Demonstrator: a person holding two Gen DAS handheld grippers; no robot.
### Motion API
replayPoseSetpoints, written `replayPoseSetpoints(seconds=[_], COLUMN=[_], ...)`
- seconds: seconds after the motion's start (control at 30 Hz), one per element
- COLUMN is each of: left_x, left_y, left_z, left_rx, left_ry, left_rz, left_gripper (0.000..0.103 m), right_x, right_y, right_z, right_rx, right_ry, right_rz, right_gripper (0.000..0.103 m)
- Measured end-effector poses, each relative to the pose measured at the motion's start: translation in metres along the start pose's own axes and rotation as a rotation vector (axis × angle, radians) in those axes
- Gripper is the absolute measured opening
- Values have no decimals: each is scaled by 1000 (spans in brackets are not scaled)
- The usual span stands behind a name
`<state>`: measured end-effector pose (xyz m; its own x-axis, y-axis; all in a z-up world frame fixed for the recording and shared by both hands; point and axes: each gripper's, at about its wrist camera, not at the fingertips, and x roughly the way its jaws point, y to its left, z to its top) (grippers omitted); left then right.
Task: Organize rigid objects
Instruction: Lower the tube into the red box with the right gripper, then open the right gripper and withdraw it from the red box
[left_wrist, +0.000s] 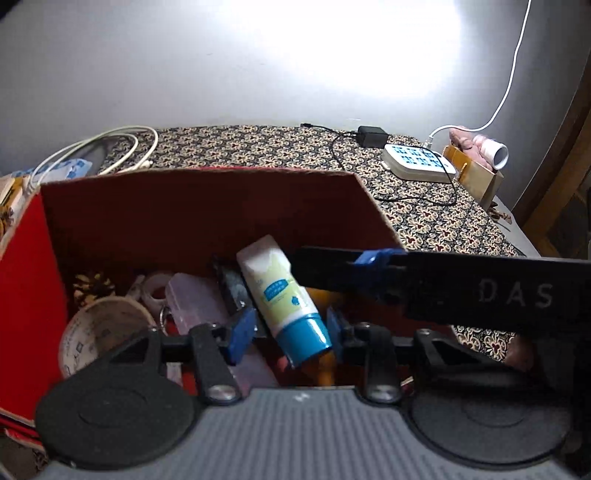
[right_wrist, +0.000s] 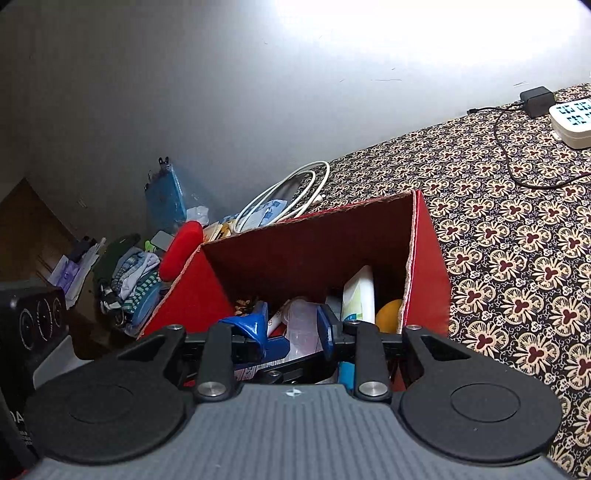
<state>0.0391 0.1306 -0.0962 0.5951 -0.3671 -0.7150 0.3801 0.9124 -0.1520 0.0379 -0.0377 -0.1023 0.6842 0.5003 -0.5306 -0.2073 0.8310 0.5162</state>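
My left fingers (left_wrist: 286, 332) are clamped on a cream tube (left_wrist: 280, 295) with a blue cap, over the red box (left_wrist: 184, 210). My right fingers (right_wrist: 293, 328) are nearly closed, nothing clearly gripped, above the same box on the patterned tabletop (right_wrist: 517, 240).

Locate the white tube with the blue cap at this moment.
In the left wrist view the tube is inside the red box, clamped cap-down between the left gripper fingers, beside a clear plastic case.
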Motion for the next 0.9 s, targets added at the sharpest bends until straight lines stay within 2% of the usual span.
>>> replayPoseSetpoints(seconds=[0.13, 0.27, 0.37, 0.5, 0.67, 0.77, 0.9], left_x=[-7, -16, -24, -31, -38, -43, -51], left_y=[5, 4, 3, 0, -5, -11, -24], left_z=[2, 5, 7, 9, 10, 9, 8], left_rx=[0, 26, 47, 69, 84, 93, 95], left_ry=[10, 6, 3, 9, 12, -1, -20], left_rz=[24, 88, 122, 149, 186, 227, 270], left_gripper=[33, 49, 57, 64, 70, 81, 81], right_x=[-9, -15, -21, -26, -39, -47, -58], right_y=[5, 15, 24, 33, 38, 37, 33], right_z=[-3, -4, -5, -9, -14, -15, -16], right_rx=[24, 20, -1, -29, -47, -52, -63], right_ry=[-26, -45, -63, -76, -104, -112, -106], right_rz=[-37, -89, -129, -201, -245, -272, -300], right_gripper=[12, 12, 12, 12, 13, 14, 14])
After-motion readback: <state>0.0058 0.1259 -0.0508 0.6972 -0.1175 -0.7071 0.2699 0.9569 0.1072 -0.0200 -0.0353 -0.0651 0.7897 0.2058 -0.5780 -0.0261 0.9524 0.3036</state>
